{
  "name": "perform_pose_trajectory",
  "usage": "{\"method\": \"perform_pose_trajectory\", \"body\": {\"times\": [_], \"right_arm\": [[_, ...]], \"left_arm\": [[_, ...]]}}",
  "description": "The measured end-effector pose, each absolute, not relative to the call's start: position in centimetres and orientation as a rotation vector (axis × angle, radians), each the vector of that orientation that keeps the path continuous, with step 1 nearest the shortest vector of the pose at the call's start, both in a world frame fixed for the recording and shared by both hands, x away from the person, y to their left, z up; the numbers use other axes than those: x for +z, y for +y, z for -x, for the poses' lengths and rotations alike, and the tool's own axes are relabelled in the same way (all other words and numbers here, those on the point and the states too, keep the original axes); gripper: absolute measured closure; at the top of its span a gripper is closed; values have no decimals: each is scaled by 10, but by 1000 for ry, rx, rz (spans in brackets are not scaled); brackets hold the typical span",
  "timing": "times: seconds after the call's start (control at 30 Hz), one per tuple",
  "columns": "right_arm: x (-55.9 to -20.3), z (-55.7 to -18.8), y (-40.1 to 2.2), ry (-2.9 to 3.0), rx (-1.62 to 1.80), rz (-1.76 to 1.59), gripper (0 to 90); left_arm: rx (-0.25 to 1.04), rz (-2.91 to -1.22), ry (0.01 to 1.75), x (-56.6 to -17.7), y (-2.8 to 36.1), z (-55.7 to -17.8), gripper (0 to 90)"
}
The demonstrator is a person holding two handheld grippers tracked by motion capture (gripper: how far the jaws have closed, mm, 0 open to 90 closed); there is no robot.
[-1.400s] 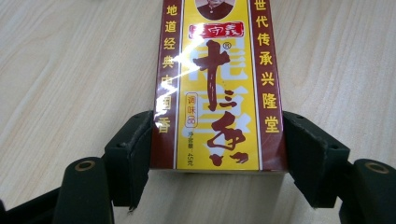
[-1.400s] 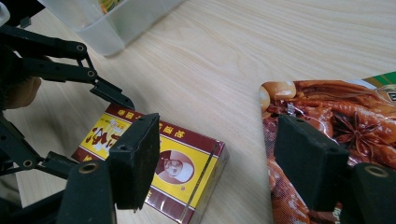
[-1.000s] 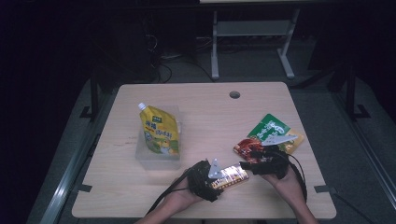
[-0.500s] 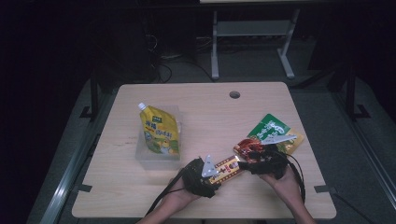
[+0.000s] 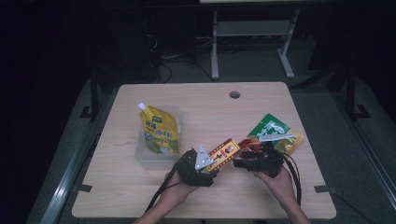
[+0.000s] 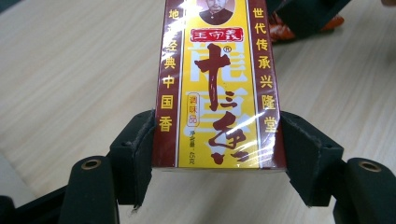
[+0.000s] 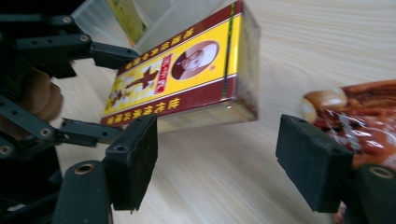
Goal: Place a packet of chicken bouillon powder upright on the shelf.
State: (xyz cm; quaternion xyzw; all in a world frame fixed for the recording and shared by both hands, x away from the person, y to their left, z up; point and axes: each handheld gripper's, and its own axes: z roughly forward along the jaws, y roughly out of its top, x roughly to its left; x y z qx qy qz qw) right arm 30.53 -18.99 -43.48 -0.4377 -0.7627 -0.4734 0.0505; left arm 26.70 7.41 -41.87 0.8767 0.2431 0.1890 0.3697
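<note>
A long yellow and dark-red box [image 5: 223,153] with Chinese lettering hangs a little above the table near its front edge. My left gripper [image 5: 212,163] is shut on the box's near end. In the left gripper view both pads press the sides of the box [image 6: 217,88], with the left gripper [image 6: 217,149] clamped across its width. My right gripper [image 5: 243,161] stands open just right of the box's far end. In the right gripper view the box [image 7: 187,79] lies tilted beyond the right gripper [image 7: 229,149], and neither pad presses on it.
A yellow spouted pouch [image 5: 159,133] lies on a clear plastic container [image 5: 144,158] at the left. A red-orange snack packet [image 5: 252,143], a green pouch [image 5: 270,127] and a yellow packet [image 5: 292,141] lie beside my right gripper. The table [image 5: 201,107] has a cable hole [image 5: 234,94].
My left gripper has risen with the box, and the box now sits farther from the front edge and more tilted. The right gripper has stayed in place.
</note>
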Motion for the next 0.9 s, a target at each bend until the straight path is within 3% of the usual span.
{"method": "perform_pose_trajectory", "body": {"times": [0.7, 0.9], "right_arm": [[-431, -319, -173, -2069, -1528, 1330, 421], [-424, -321, -171, -2063, -1549, 1349, 550]], "left_arm": [[504, -2180, 682, -421, 68, -266, 323], [505, -2202, 650, -424, 62, -262, 321]]}}
